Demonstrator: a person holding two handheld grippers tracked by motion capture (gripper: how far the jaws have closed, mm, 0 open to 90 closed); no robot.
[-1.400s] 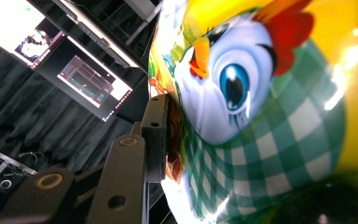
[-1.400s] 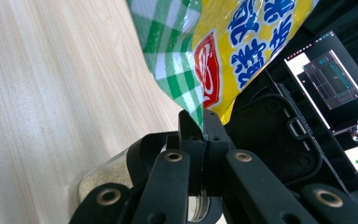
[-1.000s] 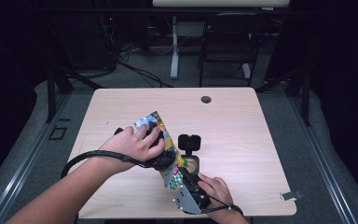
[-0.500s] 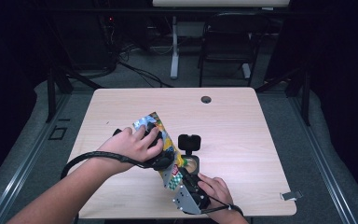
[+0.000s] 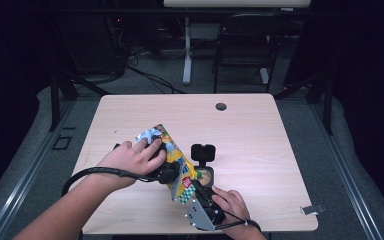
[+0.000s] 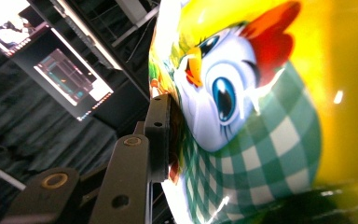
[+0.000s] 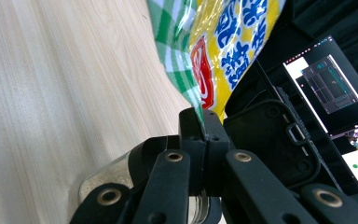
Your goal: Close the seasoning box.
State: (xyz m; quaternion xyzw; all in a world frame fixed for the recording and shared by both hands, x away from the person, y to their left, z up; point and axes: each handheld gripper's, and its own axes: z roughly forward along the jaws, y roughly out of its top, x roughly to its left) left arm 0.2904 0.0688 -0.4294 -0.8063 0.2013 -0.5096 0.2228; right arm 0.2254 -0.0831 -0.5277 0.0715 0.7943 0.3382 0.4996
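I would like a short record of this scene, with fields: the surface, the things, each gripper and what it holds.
surface: wooden table, with a dark round hole near its far edge
bag: yellow snack bag with a cartoon chicken and green check, held up between both grippers
container: clear, round, with its black lid open, on the table right of the bag
left gripper: shut on the bag, one jaw pressed on the printed face
right gripper: shut on the bag's lower corner
contents of container: pale, cannot tell what
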